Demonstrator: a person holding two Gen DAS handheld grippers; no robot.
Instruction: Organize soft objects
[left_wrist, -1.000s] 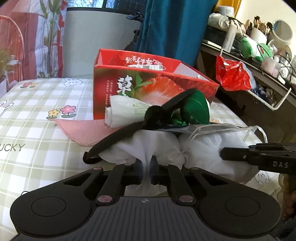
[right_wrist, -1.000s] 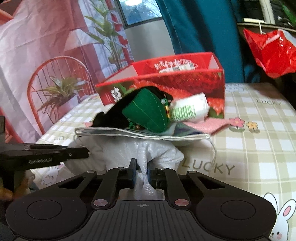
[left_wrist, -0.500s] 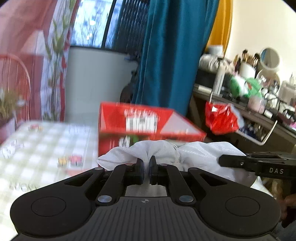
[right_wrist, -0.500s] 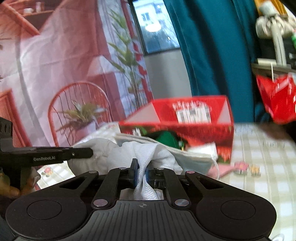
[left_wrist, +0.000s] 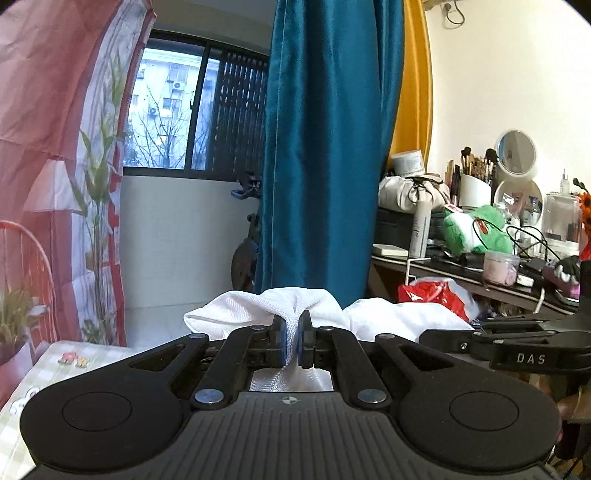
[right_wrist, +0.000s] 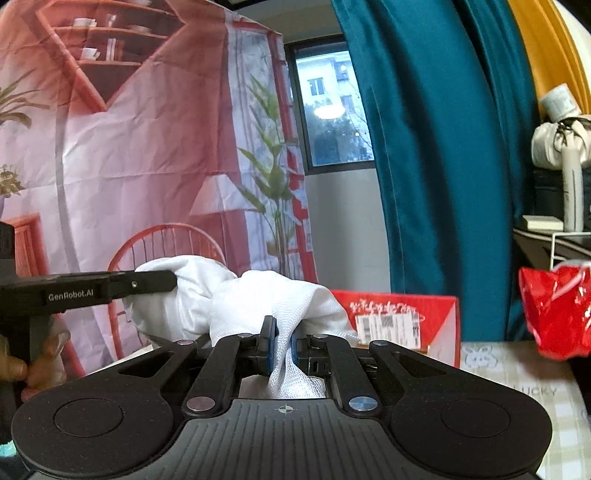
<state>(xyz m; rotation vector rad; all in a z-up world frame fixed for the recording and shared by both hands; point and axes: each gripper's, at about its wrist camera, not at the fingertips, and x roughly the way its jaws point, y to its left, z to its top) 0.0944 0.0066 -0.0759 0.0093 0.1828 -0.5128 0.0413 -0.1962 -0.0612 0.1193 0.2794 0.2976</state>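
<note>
A white woven cloth (left_wrist: 295, 302) is held up in the air between both grippers. My left gripper (left_wrist: 293, 341) is shut on one bunched edge of it. My right gripper (right_wrist: 280, 345) is shut on another bunched edge of the cloth (right_wrist: 258, 295). In the left wrist view the right gripper's black body (left_wrist: 517, 345) shows at the right, level with the cloth. In the right wrist view the left gripper's body (right_wrist: 85, 288) shows at the left. The red strawberry box (right_wrist: 399, 321) stands on the table behind the cloth. The other soft items are hidden.
The checked tablecloth shows at the lower left (left_wrist: 55, 365) and lower right (right_wrist: 517, 373). A red plastic bag (right_wrist: 554, 310) hangs off a cluttered shelf (left_wrist: 480, 266) at the right. A blue curtain (left_wrist: 332, 147) and a red chair (right_wrist: 166, 251) stand behind.
Both grippers have lifted the white cloth well above the table. The green item, black piece and white roll that lay on it have dropped out of view.
</note>
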